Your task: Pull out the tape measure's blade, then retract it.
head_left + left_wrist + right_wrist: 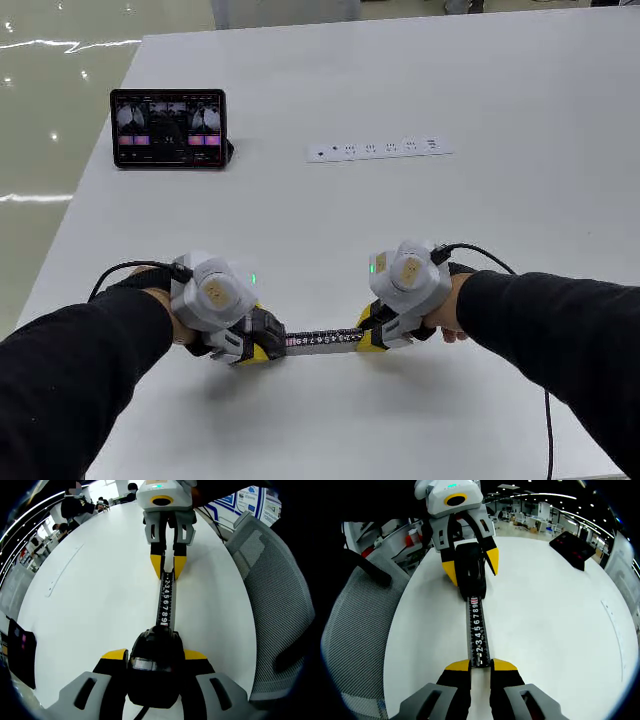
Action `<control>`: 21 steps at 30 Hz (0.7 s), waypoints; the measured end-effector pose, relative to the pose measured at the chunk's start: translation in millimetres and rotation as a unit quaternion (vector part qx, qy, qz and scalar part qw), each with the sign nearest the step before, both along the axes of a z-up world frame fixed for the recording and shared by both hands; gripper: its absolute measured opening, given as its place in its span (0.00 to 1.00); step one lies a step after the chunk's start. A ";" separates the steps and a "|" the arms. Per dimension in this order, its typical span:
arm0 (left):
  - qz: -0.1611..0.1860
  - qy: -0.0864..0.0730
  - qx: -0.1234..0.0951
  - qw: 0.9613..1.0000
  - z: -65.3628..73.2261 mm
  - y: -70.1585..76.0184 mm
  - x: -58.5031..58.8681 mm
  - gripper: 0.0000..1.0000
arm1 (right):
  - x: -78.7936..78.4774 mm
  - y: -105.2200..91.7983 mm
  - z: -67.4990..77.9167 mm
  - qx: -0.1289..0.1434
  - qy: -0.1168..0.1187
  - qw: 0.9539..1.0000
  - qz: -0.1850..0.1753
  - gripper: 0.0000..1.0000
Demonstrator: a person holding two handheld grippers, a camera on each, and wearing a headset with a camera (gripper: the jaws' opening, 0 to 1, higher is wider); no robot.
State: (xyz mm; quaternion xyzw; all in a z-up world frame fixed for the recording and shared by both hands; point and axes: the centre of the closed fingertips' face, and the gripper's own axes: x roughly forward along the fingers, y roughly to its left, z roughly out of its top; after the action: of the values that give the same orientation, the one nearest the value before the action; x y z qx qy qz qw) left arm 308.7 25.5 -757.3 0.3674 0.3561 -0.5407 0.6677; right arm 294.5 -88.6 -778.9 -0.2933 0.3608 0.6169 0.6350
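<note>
A black tape measure case (155, 665) sits between the yellow-tipped jaws of my left gripper (155, 656), which is shut on it. Its case (264, 332) lies low on the white table (400, 200). The numbered blade (322, 340) runs out about ten centimetres to my right gripper (372, 338). In the right gripper view the blade (477, 635) ends between the jaws of my right gripper (480, 666), shut on its tip, with the case (470, 567) and the left gripper (470, 560) facing it. The left gripper view has the blade (166, 600) reaching the right gripper (168, 562).
A dark tablet (168, 127) stands at the table's far left, and a white power strip (380, 150) lies at mid-table. A grey mesh chair (270, 590) stands beside the table's near edge. A cable (545, 420) trails off the right arm.
</note>
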 end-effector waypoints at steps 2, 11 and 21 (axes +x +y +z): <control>0.000 0.000 0.000 1.000 0.1 0.3 0.1 0.36 | 0.1 -0.8 0.0 0.000 0.000 1.000 0.000 0.10; 0.001 0.000 -0.001 1.000 0.1 0.3 0.0 0.36 | 0.7 -8.2 -0.2 -0.002 0.001 1.000 -0.004 0.10; 0.002 -0.001 -0.002 1.000 0.1 0.0 0.1 0.36 | 1.0 -16.4 0.1 -0.006 0.001 1.000 -0.003 0.10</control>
State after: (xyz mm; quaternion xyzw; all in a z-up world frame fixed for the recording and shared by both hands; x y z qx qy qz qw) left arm 308.8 25.5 -757.2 0.3660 0.3554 -0.5397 0.6697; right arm 295.5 -105.0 -778.8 -0.2958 0.3661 0.6128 0.6348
